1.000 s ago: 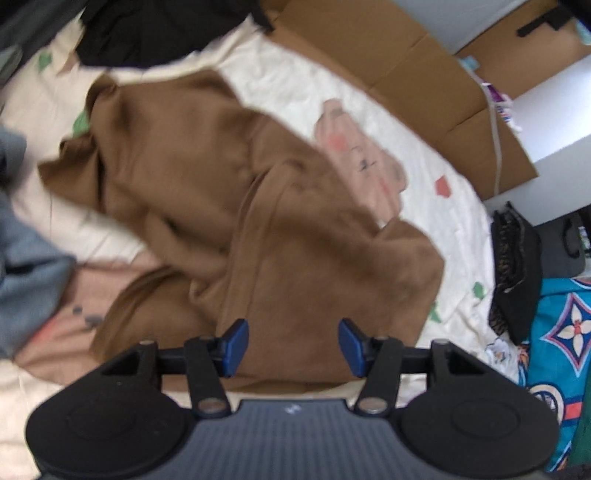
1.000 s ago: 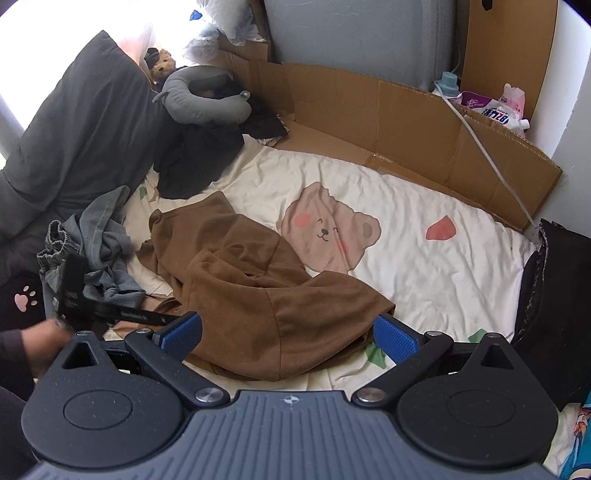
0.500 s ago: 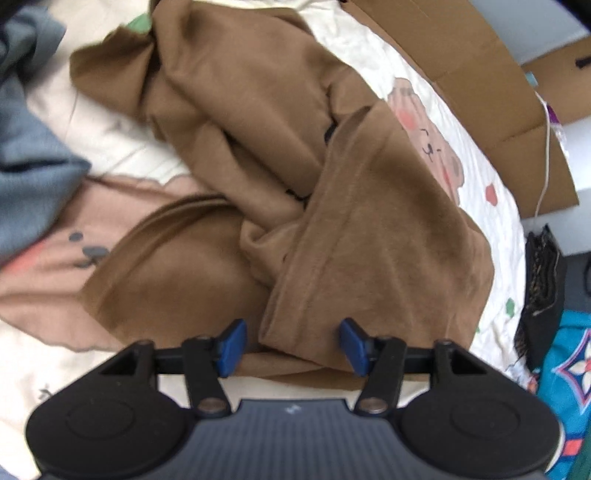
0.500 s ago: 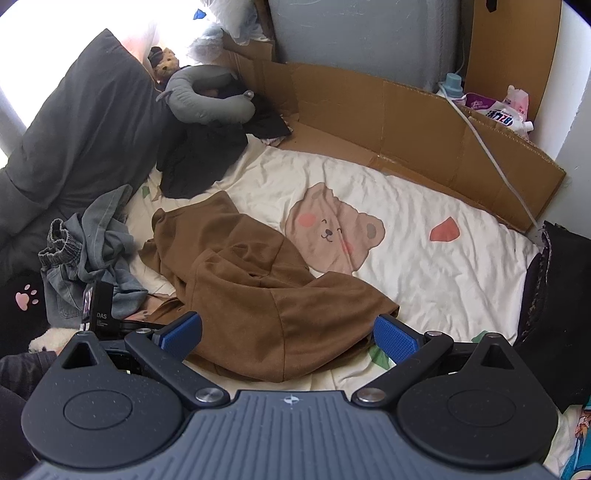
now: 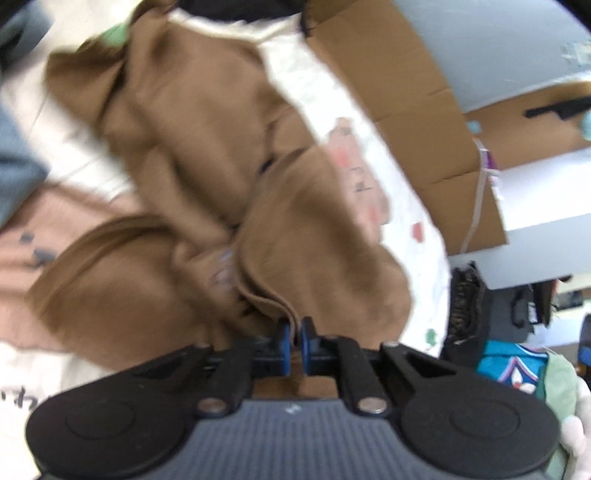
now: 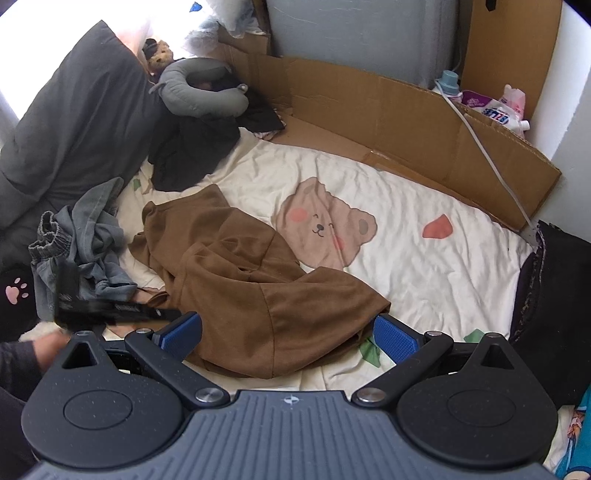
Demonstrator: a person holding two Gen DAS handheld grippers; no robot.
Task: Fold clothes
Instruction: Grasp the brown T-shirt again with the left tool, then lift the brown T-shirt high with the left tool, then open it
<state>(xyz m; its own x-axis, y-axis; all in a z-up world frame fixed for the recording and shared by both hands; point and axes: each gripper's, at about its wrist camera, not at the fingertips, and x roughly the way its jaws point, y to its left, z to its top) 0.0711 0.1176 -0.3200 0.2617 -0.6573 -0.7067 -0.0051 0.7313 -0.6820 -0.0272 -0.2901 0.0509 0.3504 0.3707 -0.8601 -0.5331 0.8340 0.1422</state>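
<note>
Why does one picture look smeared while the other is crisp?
Left wrist view: motion blur smears the brown garment and bedsheet; only the left gripper, moving with the camera, stays sharp. Right wrist view: crisp, fisheye-bent edges, window glare washing out the top-left corner.

Brown garment point(image 6: 236, 284): soft matt knit cloth, slightly fuzzy, crumpled. Bed sheet point(image 6: 424, 280): cream cotton-like cloth, matt, wrinkled, printed bear. Right tool point(image 6: 290, 334): matt black plastic body, ribbed grey plastic housing, blue textured rubbery pads, shiny metal pivot screws. Left tool point(image 5: 294, 338): same matt plastic, blue pads. Cardboard point(image 6: 388, 122): plain brown, matt, creased. Grey pillow point(image 6: 74, 122): matt cloth. Neck cushion point(image 6: 199, 92): smooth grey fabric.
</note>
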